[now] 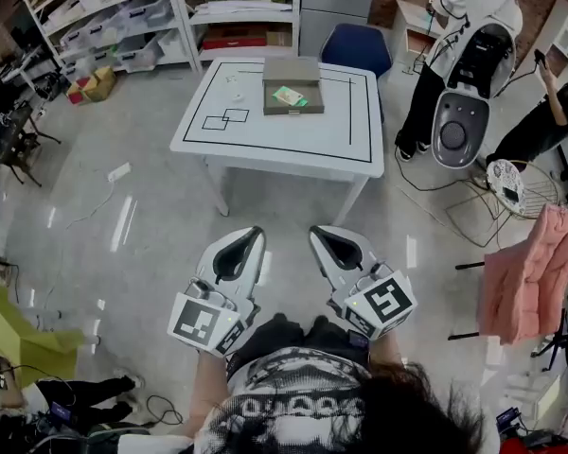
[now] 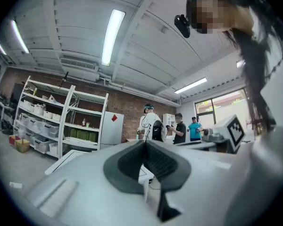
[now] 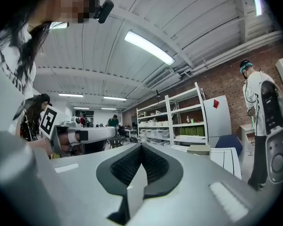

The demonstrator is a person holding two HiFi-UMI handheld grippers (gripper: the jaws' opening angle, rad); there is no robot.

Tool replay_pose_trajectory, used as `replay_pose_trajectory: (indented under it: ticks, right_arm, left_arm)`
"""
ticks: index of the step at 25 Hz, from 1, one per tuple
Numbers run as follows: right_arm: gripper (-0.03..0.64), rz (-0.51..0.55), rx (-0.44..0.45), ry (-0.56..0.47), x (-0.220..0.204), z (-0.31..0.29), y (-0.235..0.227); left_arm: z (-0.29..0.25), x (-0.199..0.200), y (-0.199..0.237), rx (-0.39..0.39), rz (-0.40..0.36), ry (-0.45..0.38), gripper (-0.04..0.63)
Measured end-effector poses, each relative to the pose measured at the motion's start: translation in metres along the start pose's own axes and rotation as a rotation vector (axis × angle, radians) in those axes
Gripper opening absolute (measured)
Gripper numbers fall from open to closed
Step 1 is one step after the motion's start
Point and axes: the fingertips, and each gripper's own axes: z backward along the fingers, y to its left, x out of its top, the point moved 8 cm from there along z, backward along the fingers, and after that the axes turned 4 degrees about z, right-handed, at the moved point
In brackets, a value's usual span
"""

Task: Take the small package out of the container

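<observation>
Well short of the table, left gripper and right gripper sit closed, empty. Approach, open one, descend squarely on the apparent package inside the container.

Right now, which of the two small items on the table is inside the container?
The green small package: it lies inside the tan container. The white item sits outside, on the table left of it.

One white table carries one container with one small package inside. Behind the table stand one blue chair and two shelf racks. In front of the table are two grippers: left gripper, right gripper.
</observation>
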Motion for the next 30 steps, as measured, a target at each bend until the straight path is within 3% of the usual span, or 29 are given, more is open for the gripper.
replay_pose_trajectory:
  ticks: [17, 24, 30]
  right_arm:
    - [-0.003, -0.017, -0.037, 0.072, -0.016, -0.040, 0.030]
    - [-0.003, -0.015, -0.006, 0.089, -0.025, -0.072, 0.003]
    - [-0.003, -0.007, 0.031, 0.081, -0.026, -0.116, -0.055]
  left_arm:
    - [0.007, -0.014, 0.052, -0.064, 0.055, 0.024, 0.000]
    - [-0.024, -0.023, 0.077, -0.050, 0.068, 0.031, 0.000]
    - [-0.077, -0.030, 0.109, -0.006, 0.067, 0.043, 0.000]
